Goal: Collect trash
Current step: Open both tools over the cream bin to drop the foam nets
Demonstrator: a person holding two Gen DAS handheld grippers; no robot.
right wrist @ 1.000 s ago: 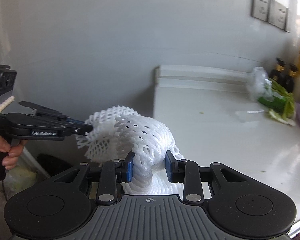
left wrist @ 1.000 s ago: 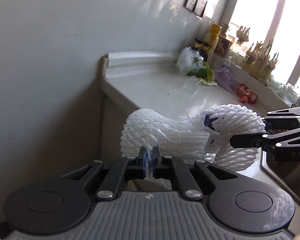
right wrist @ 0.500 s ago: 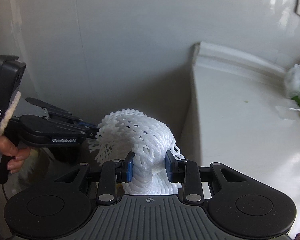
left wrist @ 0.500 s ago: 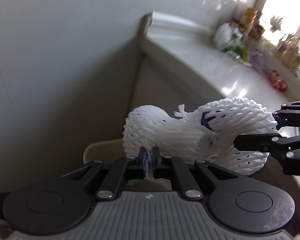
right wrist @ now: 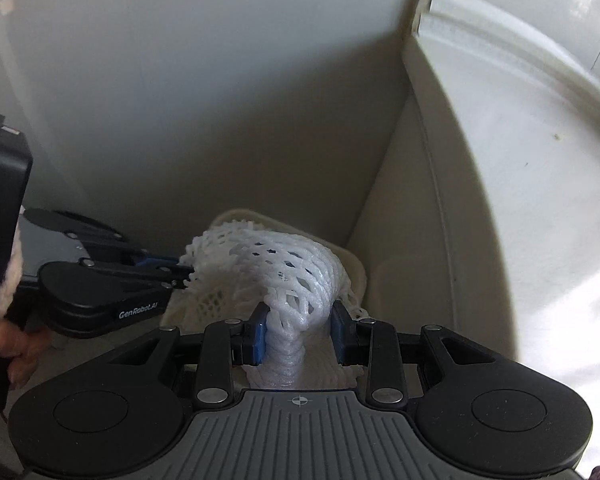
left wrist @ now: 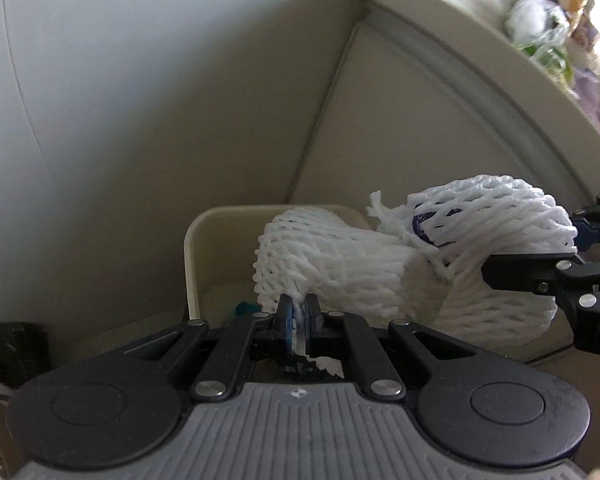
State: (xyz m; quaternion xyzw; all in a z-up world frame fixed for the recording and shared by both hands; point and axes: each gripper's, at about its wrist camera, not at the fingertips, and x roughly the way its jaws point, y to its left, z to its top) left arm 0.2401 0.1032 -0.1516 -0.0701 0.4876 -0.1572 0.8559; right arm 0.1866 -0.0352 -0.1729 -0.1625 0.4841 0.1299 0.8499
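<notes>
Pale wall (left wrist: 140, 100) fills view ahead of jaws; white desk (right wrist: 540, 160) up and right of jaws, raised back lip (right wrist: 500, 24) along far edge; desk's beige side panel (left wrist: 400, 128) drops to corner beyond jaws; clear bag with green contents (left wrist: 540, 32) far upper right on desk, blurred; dark object (left wrist: 8, 348) low left of jaws, unclear.

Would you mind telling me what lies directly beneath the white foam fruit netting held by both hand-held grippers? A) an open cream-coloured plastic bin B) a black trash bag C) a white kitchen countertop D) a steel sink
A: the white foam fruit netting, pinched by the left hand-held gripper and the right hand-held gripper, hangs over the open cream-coloured plastic bin standing beside the cabinet.
</notes>
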